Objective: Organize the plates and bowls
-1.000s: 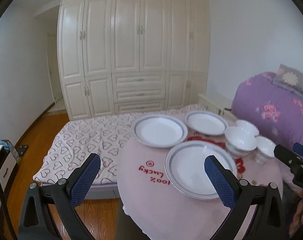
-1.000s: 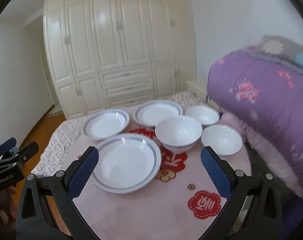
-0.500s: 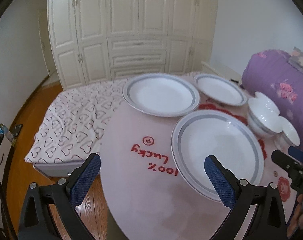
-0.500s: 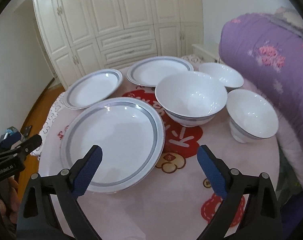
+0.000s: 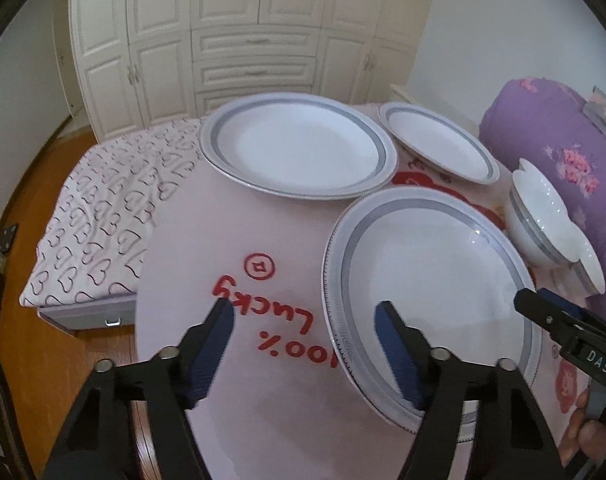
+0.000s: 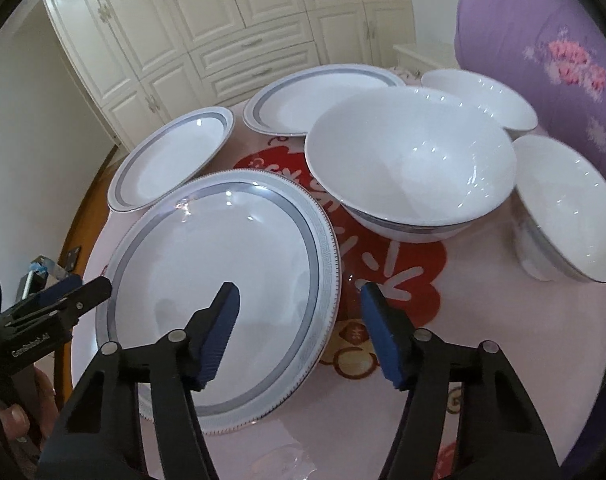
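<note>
Both pairs of jaws are closing and stand about half open, and neither has hold of anything. The left gripper straddles the left rim of the near plate: its right finger hangs over the plate's white well, its left finger over the pink tablecloth and the red lettering beside that rim, with the rim itself between them and no pad pressing on it. The right gripper mirrors this on the opposite rim of the same plate, one finger above the well, the other above the red flower print just outside the rim. So the near plate lies directly under and between the two grippers, each about equally near to its own side, and a pinch on the rim would have to come down from above at each edge; whether the fingertips already touch the porcelain I cannot tell. The plate is round, so it has no long axis to line up with. Beyond the near plate, towards the wardrobe, sit a second plate and a third plate, apart from one another. Right of the near plate stands the large bowl, with two smaller bowls past it against the purple quilt.
</note>
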Motion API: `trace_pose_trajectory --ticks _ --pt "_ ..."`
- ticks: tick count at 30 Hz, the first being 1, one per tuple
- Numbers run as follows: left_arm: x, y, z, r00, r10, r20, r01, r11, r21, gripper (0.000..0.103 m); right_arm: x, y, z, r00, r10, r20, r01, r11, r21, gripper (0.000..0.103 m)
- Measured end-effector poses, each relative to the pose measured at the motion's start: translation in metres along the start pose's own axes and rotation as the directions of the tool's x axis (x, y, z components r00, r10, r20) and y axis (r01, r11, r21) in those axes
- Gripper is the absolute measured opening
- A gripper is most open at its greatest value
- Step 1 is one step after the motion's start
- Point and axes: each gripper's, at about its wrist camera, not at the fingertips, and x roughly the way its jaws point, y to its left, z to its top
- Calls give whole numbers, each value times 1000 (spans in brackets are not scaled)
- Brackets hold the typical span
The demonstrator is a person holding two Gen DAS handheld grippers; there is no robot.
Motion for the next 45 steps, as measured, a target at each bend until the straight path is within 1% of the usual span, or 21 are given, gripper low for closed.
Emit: trace_pose_trajectory --ticks 1,2,3,4,6,8,9,11,13,15,16,18,21,25,26,34,40,45 --pt "6 2 1 1000 23 -5 -23 1000 20 53 2 -1 0 1000 4 -4 -4 1000 5 62" --pt "13 8 -1 999 51 -10 -50 998 43 48 4 -1 0 1000 7 -7 -7 1000 9 61" --pt "19 14 -1 998 53 -17 -52 997 55 45 5 -2 0 1000 10 -8 -10 1000 14 56" --pt "30 21 2 997 69 -17 -67 995 74 42 7 -2 0 1000 14 -10 -14 1000 19 46" --pt "33 19 6 999 51 -18 -49 996 79 34 9 -3 1 1000 9 -11 -9 1000 25 44" --pt "35 19 8 1000 19 -24 -17 997 81 17 13 -3 2 1000 0 -13 0 1000 29 41" --pt "35 16 9 1000 8 -24 -6 997 83 17 15 -3 3 1000 -2 -17 2 999 32 39" --pt "37 14 12 1000 24 -17 -23 996 86 17 18 -5 3 1000 -7 -23 8 999 37 36" --pt "41 20 12 1000 15 -13 -14 997 79 17 21 -6 3 1000 -11 -26 12 999 40 34" --pt "48 27 2 1000 -7 -8 7 998 68 16 22 -8 3 1000 -11 -24 13 999 46 33" --pt "45 27 -4 999 -33 -7 33 998 50 16 21 -7 3 1000 -12 -23 13 999 47 33" --pt "44 27 -5 1000 -1 -15 2 998 64 16 20 -8 2 1000 -10 -21 11 999 48 33" --pt "40 24 -7 1000 8 -8 -7 998 68 16 20 -8 2 1000 -1 -19 3 998 57 33" --pt "32 24 -8 1000 -27 -1 27 999 31 16 17 -6 -1 1000 7 -21 -6 999 50 33" --pt "29 25 -9 1000 -13 -3 13 999 33 16 16 -4 -3 1000 11 -21 -10 999 47 33" --pt "-7 41 -20 999 -26 36 26 999 -21 16 1 18 -11 999 47 -3 -47 999 1 33" --pt "-40 59 -43 998 -8 57 11 999 -52 16 -11 41 -23 998 69 1 -69 996 -49 33" --pt "-81 74 -62 995 1 96 6 997 -77 16 -22 60 -36 996 93 7 -92 992 -87 33"
